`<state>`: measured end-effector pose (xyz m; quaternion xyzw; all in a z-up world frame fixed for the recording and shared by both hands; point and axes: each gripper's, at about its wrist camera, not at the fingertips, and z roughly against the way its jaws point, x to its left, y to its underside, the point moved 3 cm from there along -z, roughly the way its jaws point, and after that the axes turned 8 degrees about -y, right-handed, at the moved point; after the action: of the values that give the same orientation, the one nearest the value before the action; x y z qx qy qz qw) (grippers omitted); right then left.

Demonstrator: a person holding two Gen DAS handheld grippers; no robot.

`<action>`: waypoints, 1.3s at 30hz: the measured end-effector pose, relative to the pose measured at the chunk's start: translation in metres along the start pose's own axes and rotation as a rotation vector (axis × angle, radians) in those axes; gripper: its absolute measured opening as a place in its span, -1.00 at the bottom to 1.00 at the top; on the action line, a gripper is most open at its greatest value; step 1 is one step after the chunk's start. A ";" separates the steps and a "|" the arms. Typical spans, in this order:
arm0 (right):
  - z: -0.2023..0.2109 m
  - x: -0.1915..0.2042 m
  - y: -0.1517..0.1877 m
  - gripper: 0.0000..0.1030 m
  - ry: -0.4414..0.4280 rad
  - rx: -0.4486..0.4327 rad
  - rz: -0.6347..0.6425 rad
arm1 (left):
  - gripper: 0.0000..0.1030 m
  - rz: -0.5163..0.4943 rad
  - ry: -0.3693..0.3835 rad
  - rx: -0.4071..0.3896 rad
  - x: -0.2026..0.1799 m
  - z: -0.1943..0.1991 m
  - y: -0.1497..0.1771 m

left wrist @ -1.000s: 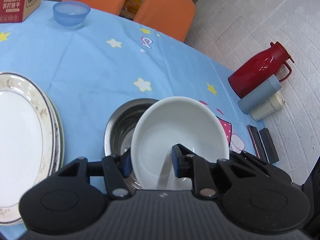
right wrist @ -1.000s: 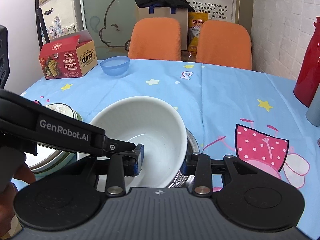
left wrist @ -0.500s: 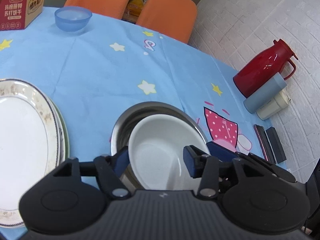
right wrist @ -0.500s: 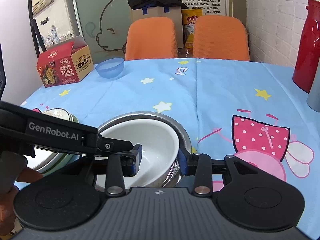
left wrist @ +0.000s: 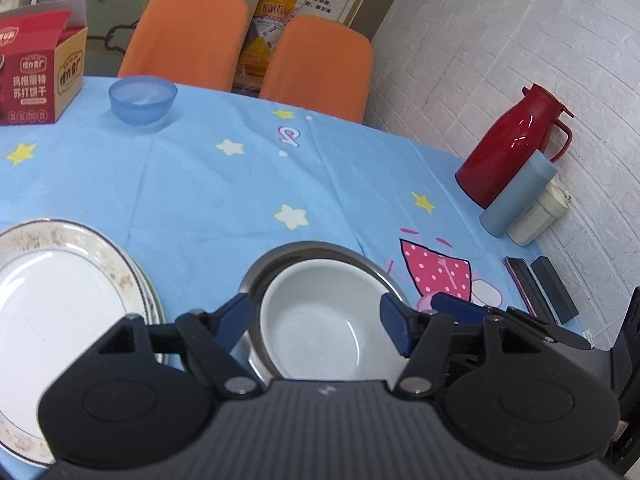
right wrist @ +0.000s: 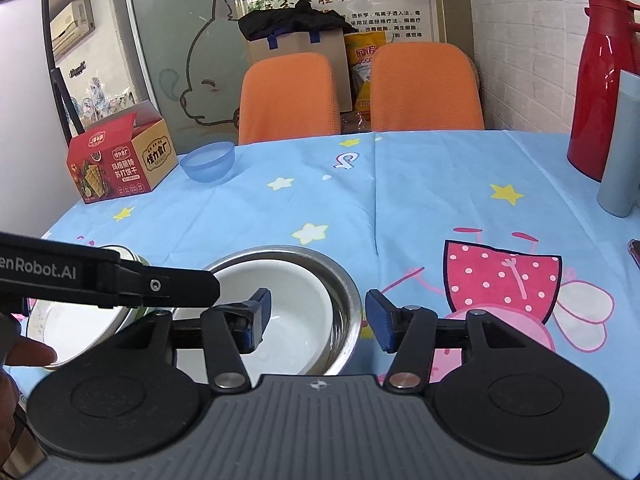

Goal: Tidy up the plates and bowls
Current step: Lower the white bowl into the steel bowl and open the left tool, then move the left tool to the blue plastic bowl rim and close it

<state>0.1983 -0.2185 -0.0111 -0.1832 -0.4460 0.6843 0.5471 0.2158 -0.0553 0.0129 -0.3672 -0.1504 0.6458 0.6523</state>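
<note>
A white bowl (left wrist: pixel 316 320) sits nested inside a steel bowl (left wrist: pixel 320 250) on the blue tablecloth; both also show in the right wrist view, white bowl (right wrist: pixel 296 312) in steel bowl (right wrist: pixel 344 280). My left gripper (left wrist: pixel 316 324) is open, its fingers either side of the white bowl without holding it. My right gripper (right wrist: pixel 316 316) is open, straddling the steel bowl's right rim. A stack of white plates (left wrist: pixel 52 300) lies left of the bowls. A blue plastic bowl (left wrist: pixel 143 100) stands at the far side.
A red biscuit box (left wrist: pixel 36 76) stands at the far left. A red thermos (left wrist: pixel 508 148), a grey-blue tumbler (left wrist: pixel 516 200) and a cream cup (left wrist: pixel 536 220) stand at the right by the wall. Two dark flat objects (left wrist: pixel 540 288) lie near the right edge. Two orange chairs (right wrist: pixel 360 92) stand behind the table.
The white bowl went from tilted and gripped in both grippers down into the steel bowl. Both grippers opened and let it go, then drew back a little.
</note>
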 end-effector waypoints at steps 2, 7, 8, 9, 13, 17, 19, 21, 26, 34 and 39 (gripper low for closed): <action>0.001 0.000 0.000 0.99 -0.001 -0.003 -0.004 | 0.43 -0.004 -0.020 -0.027 0.006 0.004 -0.003; 0.000 0.005 -0.008 1.00 0.004 -0.003 -0.006 | 0.43 0.023 -0.051 -0.054 0.032 0.009 -0.020; -0.001 0.007 -0.011 1.00 0.008 -0.004 -0.004 | 0.43 0.029 -0.062 -0.060 0.039 0.010 -0.024; -0.003 0.010 -0.015 1.00 0.013 -0.005 0.000 | 0.43 0.030 -0.069 -0.065 0.045 0.011 -0.028; -0.010 0.023 -0.033 1.00 0.016 -0.012 0.037 | 0.43 0.047 -0.121 -0.078 0.073 0.011 -0.044; -0.024 0.038 -0.050 1.00 0.009 -0.018 0.082 | 0.43 0.076 -0.161 -0.089 0.104 0.010 -0.061; -0.035 0.046 -0.059 1.00 -0.002 -0.017 0.107 | 0.43 0.089 -0.175 -0.094 0.117 0.009 -0.070; -0.047 0.052 -0.068 1.00 -0.018 -0.009 0.123 | 0.43 0.100 -0.193 -0.107 0.130 0.007 -0.083; -0.081 0.067 -0.088 1.00 -0.058 0.023 0.163 | 0.44 0.127 -0.227 -0.125 0.160 -0.008 -0.111; -0.155 0.083 -0.121 1.00 -0.108 0.110 0.215 | 0.44 0.188 -0.230 -0.084 0.205 -0.066 -0.155; -0.203 0.087 -0.145 1.00 -0.107 0.153 0.249 | 0.44 0.254 -0.226 -0.079 0.227 -0.102 -0.184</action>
<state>0.4036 -0.0551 0.0184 -0.1582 -0.3949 0.7875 0.4459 0.4467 0.1510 0.0040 -0.3334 -0.2003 0.7537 0.5297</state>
